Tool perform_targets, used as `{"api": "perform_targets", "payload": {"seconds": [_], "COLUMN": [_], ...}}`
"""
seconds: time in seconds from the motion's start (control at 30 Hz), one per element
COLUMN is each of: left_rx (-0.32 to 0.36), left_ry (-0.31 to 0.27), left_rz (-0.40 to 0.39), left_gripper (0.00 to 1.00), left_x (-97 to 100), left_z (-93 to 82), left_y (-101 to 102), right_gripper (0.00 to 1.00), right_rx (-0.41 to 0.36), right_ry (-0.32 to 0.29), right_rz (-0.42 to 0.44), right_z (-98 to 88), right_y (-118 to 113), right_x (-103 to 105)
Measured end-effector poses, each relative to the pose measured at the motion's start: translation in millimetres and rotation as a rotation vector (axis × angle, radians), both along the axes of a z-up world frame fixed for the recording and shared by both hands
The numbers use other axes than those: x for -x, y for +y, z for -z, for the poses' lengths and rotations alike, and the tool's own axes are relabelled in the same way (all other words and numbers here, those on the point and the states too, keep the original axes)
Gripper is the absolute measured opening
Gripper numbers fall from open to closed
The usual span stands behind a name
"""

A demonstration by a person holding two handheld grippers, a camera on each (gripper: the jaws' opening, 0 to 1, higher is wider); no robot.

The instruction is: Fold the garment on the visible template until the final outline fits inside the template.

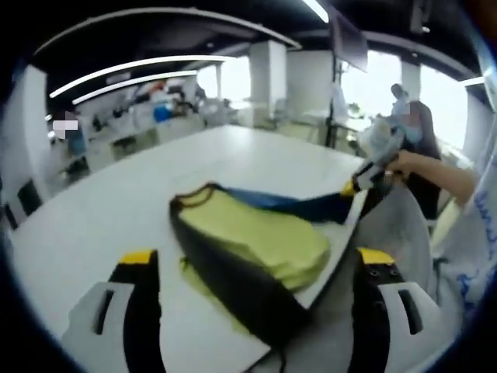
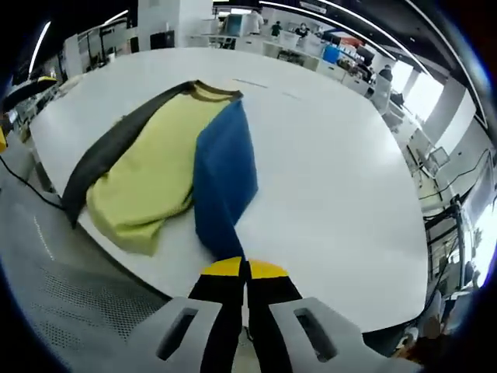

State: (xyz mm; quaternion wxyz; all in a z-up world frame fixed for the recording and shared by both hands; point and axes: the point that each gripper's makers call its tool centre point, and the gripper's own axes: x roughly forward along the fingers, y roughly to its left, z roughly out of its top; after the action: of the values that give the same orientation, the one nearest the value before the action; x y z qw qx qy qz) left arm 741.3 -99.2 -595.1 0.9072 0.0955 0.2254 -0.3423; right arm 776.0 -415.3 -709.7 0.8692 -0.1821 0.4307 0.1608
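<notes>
white table (image 2: 326,155) | office desks (image 1: 147,116) behind | ceiling strip lights (image 1: 140,66)

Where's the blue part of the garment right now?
In the right gripper view, the blue fabric panel lies on the white table, overlapping the yellow fabric's right edge, its end pinched in the right gripper.

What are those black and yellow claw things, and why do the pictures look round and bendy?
A person holds a grabbing tool in each hand, each carrying a wide-eyed camera; that makes the pictures round. One picture looks along the left gripper, whose jaws stand open and hold nothing. The other looks along the right gripper, shut on the blue sleeve of a yellow, blue and black shirt. The shirt lies on a white table, and the sleeve is being pulled across it. The person's hand shows too.
</notes>
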Motion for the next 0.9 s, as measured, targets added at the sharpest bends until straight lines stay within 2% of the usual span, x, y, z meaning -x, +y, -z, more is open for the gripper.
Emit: {"api": "perform_targets", "payload": {"seconds": [0.17, 0.57, 0.9], "left_rx": [-0.011, -0.027, -0.087], "left_ry": [-0.011, -0.021, -0.03], "left_rz": [-0.019, -0.105, -0.152], "left_gripper": [0.99, 0.99, 0.99], "left_x": [-0.5, -1.4, 0.9], "left_z": [-5.0, -10.3, -16.5], "left_y": [-5.8, -13.4, -15.5], "right_gripper": [0.01, 0.01, 0.01], "right_rx": [-0.006, 0.026, 0.037], "right_ry": [-0.026, -0.033, -0.046], "right_rz": [-0.006, -0.03, -0.032], "right_z": [-6.3, -8.8, -8.7], "right_y": [-12.6, -58.5, -96.5], "right_x": [-15.2, -51.6, -77.5]}}
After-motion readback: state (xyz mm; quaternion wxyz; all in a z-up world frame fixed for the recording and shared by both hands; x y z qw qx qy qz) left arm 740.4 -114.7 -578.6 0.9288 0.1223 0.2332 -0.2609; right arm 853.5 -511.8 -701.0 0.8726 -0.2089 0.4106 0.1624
